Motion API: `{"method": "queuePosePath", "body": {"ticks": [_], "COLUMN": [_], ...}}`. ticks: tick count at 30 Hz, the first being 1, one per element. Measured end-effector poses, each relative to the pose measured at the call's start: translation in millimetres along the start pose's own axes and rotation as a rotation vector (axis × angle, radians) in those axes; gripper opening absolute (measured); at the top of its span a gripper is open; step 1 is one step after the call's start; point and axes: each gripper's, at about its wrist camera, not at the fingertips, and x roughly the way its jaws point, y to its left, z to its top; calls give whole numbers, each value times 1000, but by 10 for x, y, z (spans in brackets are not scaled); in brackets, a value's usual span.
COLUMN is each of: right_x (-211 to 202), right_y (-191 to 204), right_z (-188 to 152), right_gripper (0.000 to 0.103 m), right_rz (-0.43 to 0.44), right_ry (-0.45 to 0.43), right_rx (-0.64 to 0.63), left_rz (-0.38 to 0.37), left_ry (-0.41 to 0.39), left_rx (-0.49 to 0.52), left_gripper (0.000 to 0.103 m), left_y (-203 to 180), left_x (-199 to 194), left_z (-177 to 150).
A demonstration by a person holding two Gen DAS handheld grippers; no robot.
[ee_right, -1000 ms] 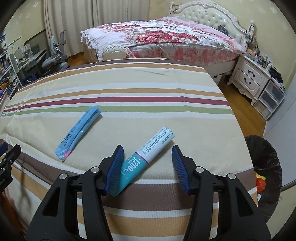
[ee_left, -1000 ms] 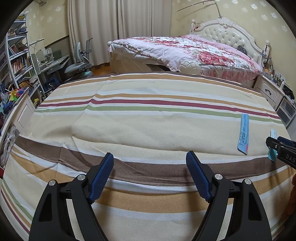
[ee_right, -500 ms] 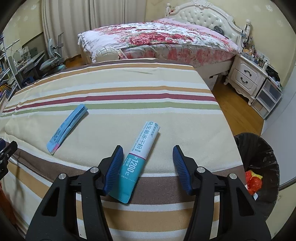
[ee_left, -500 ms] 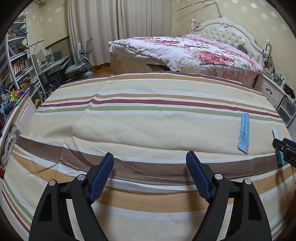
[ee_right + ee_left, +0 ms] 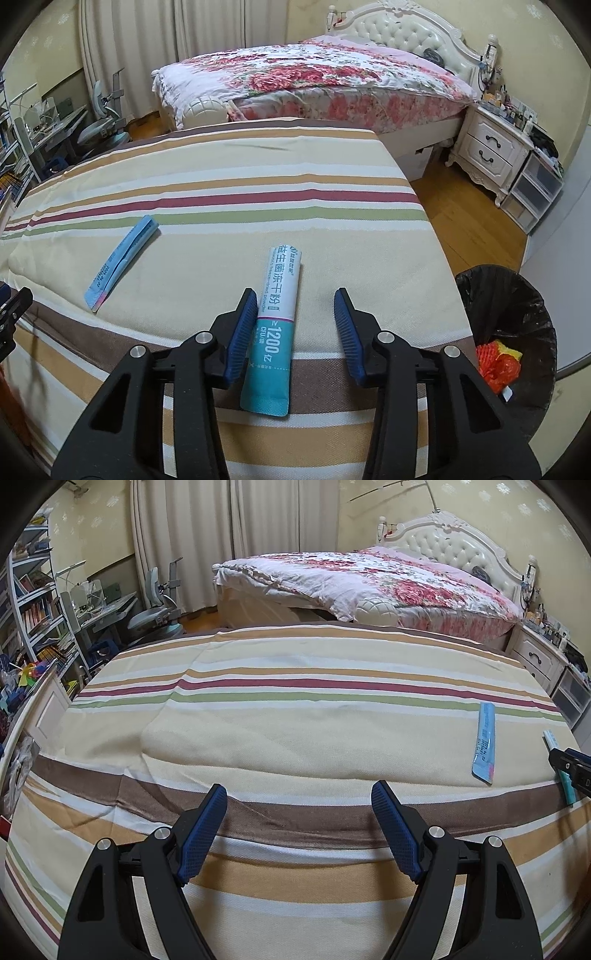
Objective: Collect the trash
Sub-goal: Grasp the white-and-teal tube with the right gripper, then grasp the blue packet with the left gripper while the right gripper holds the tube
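Jaws closing round sachet (image 5: 277,317); striped cloth (image 5: 221,184), bedroom.

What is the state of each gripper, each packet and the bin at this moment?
left gripper: open, holds nothing.
right gripper: closing around the teal packet, not yet gripping.
teal packet: lying flat.
blue packet: lying flat, untouched.
trash bin: open, lined, some trash inside.

Striped cloth (image 5: 221,177) looking matt, coarse-woven; teal-white sachet (image 5: 275,328) showing smooth foil-like sheen; blue sachet (image 5: 122,262) glossy plastic; bin liner (image 5: 491,295) shining black plastic; floor (image 5: 458,218) varnished wood.
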Motion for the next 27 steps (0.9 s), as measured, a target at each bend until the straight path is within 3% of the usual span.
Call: {"method": "queuePosePath", "body": {"ticks": [5, 19, 27], "right_x": [-12, -27, -17], "right_y": [72, 20, 0], "right_z": [-12, -49, -36], "right_gripper": [23, 19, 19], "right_rz": [6, 24, 35], "right_ry": [-8, -28, -37], "right_rx": [-25, -30, -25], "left_rz": [-17, -164, -193], "left_ry": [-7, -21, -26], "left_rx": [18, 120, 187], "left_gripper": [78, 78, 78], "left_y": [-90, -838, -1209], "left_x": [-11, 35, 160], "left_z": [7, 115, 233]}}
